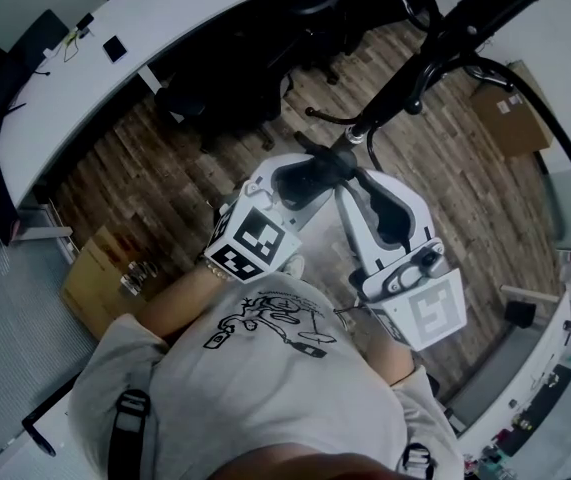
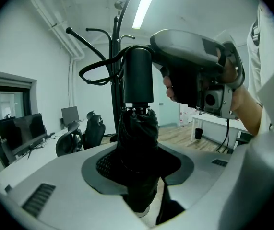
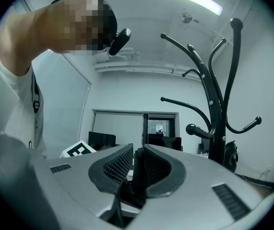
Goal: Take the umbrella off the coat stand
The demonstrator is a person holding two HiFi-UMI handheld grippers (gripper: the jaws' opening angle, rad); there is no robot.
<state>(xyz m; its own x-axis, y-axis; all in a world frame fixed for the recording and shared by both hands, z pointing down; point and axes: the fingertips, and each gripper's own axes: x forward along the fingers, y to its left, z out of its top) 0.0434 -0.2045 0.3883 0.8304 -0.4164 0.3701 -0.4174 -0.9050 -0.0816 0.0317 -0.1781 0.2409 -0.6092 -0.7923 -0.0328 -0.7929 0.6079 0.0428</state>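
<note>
While coat stand [image 3: 218,119] stands far, left gripper [image 2: 139,164] fingers [image 2: 103,169] clamp folded umbrella [image 2: 137,128]; right gripper [image 3: 136,169] fingers [image 3: 117,164] narrowly pinch its dark part.

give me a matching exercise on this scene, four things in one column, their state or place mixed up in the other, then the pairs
1 umbrella
2 coat stand
3 ceiling light
4 right gripper

A upright, beyond the grippers
B lit, overhead
C jaws closed on a thin dark part
D folded, black, clamped by left gripper

Pairs: 1-D, 2-A, 3-B, 4-C
</note>
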